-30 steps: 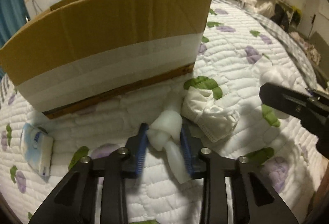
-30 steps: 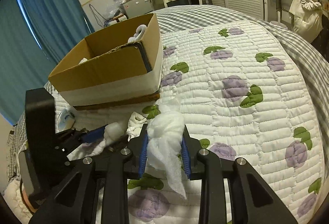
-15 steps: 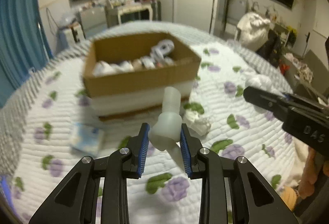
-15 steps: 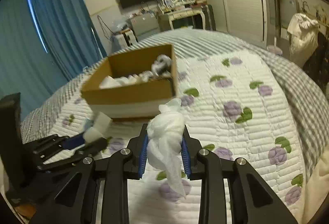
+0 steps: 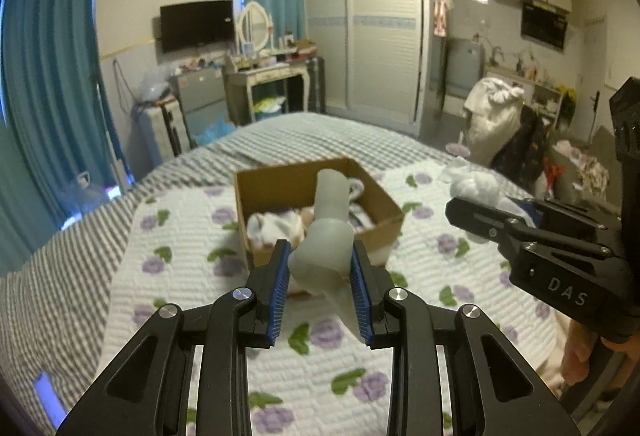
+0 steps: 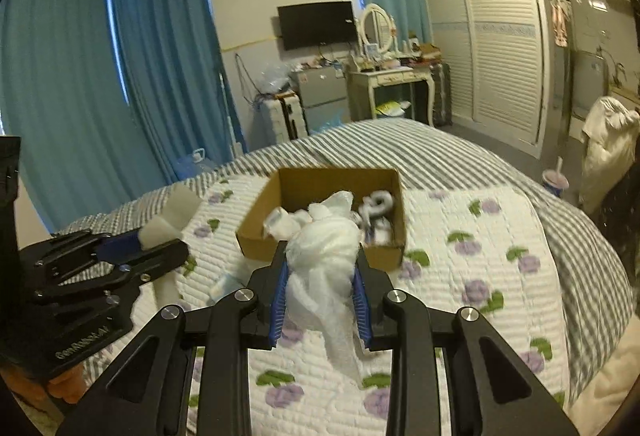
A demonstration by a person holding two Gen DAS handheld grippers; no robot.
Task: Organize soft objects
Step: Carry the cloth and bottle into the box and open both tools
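Note:
My left gripper (image 5: 320, 288) is shut on a knotted white foam strip (image 5: 326, 244), held high above the bed. My right gripper (image 6: 320, 290) is shut on a bundle of white gauzy wadding (image 6: 326, 260), also raised. An open cardboard box (image 5: 262, 192) with several white soft items inside sits on the quilt ahead and below; it also shows in the right wrist view (image 6: 340, 176). The right gripper shows at the right of the left wrist view (image 5: 500, 228), and the left gripper at the left of the right wrist view (image 6: 132, 248).
The bed carries a white quilt with purple flowers (image 5: 168, 276) over a grey striped sheet (image 5: 60, 256). A small white item (image 6: 228, 282) lies on the quilt near the box. Blue curtains, a dresser, a TV and a wardrobe stand beyond the bed.
Both grippers have risen and pulled back from the quilt with their loads. The box, close and seen side-on before, is now farther and seen from above.

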